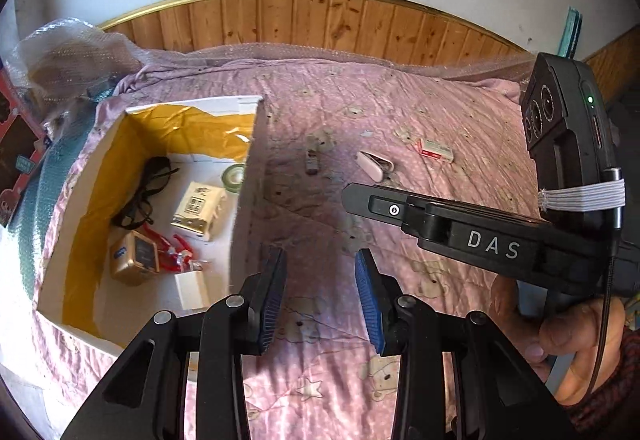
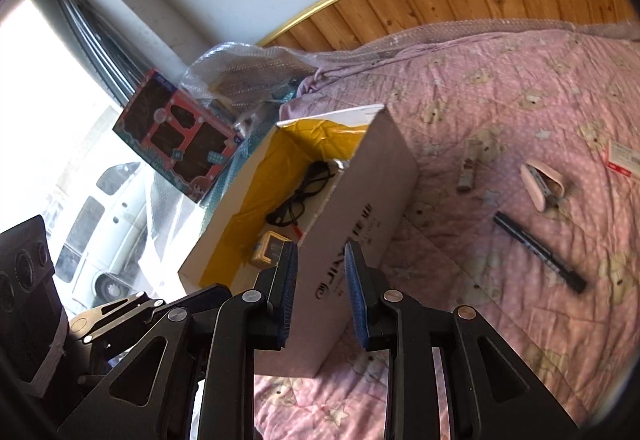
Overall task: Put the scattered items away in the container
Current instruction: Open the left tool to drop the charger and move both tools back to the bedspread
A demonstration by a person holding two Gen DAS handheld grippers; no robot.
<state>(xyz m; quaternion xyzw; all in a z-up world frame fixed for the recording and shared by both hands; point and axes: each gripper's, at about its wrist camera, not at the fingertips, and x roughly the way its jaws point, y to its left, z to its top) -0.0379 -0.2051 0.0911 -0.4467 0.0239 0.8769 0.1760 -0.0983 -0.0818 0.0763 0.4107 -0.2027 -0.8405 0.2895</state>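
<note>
box (image 2: 360, 200) wall hiding most contents, red-white packet (image 2: 624, 156) cut off, pen (image 2: 540, 252) blurred

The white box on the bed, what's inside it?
Inside the white box you can see black glasses, a green tape roll, a cream packet, a gold clock, something red and a white block. The near wall hides one corner.

Two hand-held grippers hang side by side. The left gripper (image 1: 320, 296) has its blue-padded jaws parted, nothing between them. The right gripper (image 2: 322, 294), gripped by a bare hand (image 1: 568, 344) at its handle, also holds its jaws apart and empty.
</note>
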